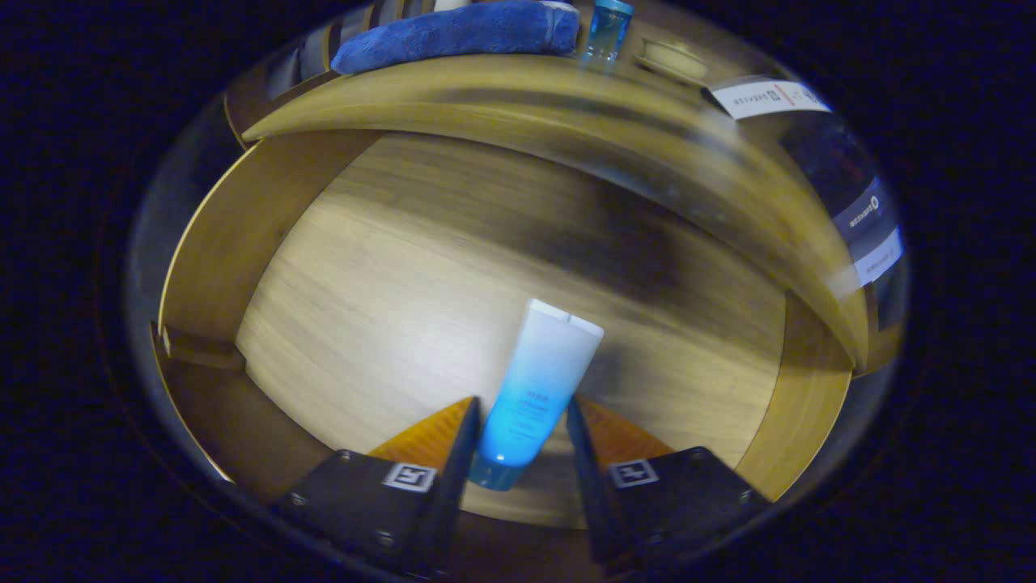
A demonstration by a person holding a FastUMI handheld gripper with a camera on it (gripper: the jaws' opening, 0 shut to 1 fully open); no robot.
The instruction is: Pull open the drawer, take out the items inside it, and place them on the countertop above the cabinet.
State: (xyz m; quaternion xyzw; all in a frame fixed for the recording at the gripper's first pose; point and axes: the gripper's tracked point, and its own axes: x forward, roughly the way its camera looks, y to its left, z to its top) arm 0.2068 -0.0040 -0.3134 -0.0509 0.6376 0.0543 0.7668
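The drawer point(267, 243) stands open below my claw point(518, 417), wooden and pale-floored. A white-to-blue tube point(534, 389) lies between my fingers, cap toward me, its flat crimped end pointing ahead.

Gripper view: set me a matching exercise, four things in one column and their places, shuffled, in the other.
Things:
1. tube
2. towel
3. bottle
4. dish

Places:
A. on the countertop, between towel and dish
B. in the open drawer, between the hand-held gripper fingers
C. on the countertop, just beyond the bottle from the towel
D. folded on the countertop, beside the bottle

Pairs: 1-B, 2-D, 3-A, 4-C
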